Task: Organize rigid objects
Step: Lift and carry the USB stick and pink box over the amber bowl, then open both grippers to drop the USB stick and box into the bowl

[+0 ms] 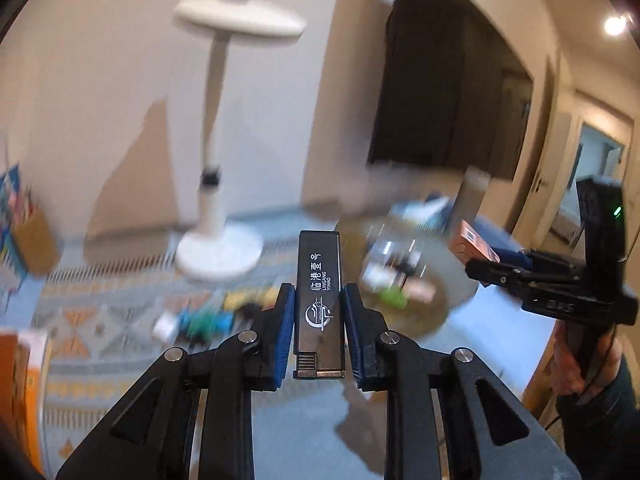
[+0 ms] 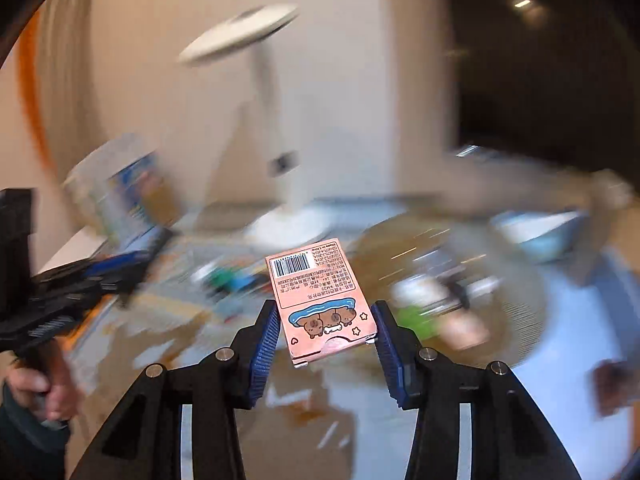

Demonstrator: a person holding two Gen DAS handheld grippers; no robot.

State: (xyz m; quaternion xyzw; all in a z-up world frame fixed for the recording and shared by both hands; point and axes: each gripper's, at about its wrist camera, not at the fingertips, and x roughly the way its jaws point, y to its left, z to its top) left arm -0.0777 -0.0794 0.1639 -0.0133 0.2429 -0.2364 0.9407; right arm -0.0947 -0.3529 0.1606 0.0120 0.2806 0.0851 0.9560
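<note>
We hold black lighter (image 1: 319, 300) in left gripper (image 1: 319, 300), jaws clamped; pink card box (image 2: 324, 304) in right gripper (image 2: 325, 320), jaws closed. Desk (image 1: 500, 332) clutter unsorted; most work remains.

Patterned tablecloth (image 1: 80, 320), white lamp base (image 1: 218, 254), round mat (image 1: 448, 280), blurred small objects.

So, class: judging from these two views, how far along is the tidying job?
Nothing visibly sorted yet; the background is too blurred to judge. In hand: the left tongs grip a slim black rectangular lighter with white lettering, and the right tongs hold a small pink cardboard box with a barcode. Left: small blurred colourful items remain on the table.
</note>
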